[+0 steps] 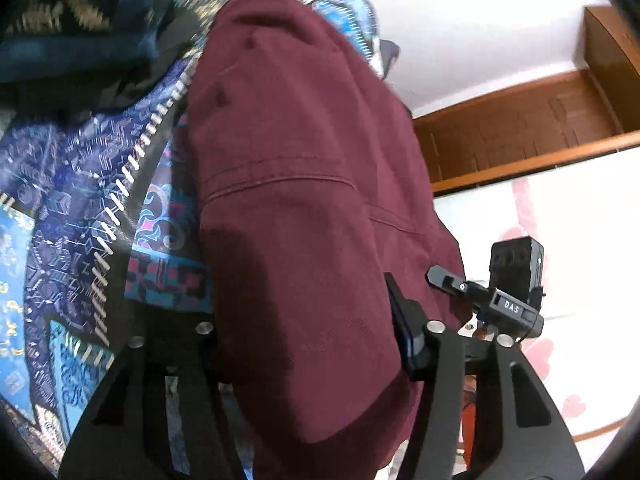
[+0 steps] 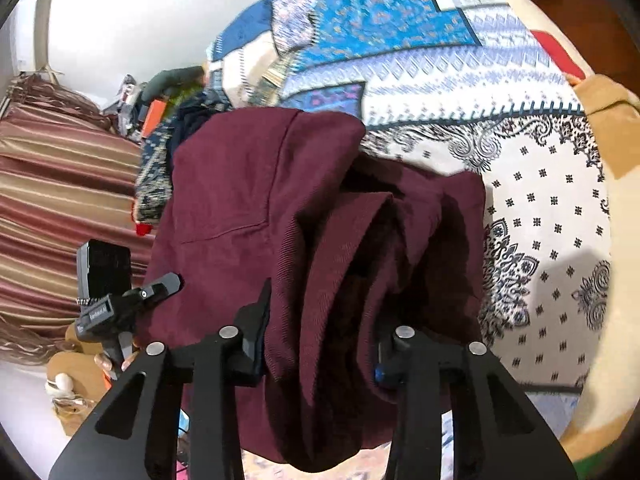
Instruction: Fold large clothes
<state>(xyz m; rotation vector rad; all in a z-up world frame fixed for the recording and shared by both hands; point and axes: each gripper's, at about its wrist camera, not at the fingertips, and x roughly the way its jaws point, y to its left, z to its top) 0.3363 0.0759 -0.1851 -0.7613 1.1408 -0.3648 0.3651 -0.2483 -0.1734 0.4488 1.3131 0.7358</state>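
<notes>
- Between my left gripper's fingers hangs a thick fold of the dark maroon woven garment; both black pads press into it, so it is clamped.
- My right gripper likewise pinches a bunched, layered edge of the same garment, its fingers narrowed onto the cloth.
- From the right wrist view, the garment drapes from both grips above the blue-and-white patterned patchwork bedspread.
- Left of the garment in that view, I see a brown-and-cream striped cloth.
- Beyond the garment in the left wrist view runs a dark brown wooden shelf on a white wall.
</notes>
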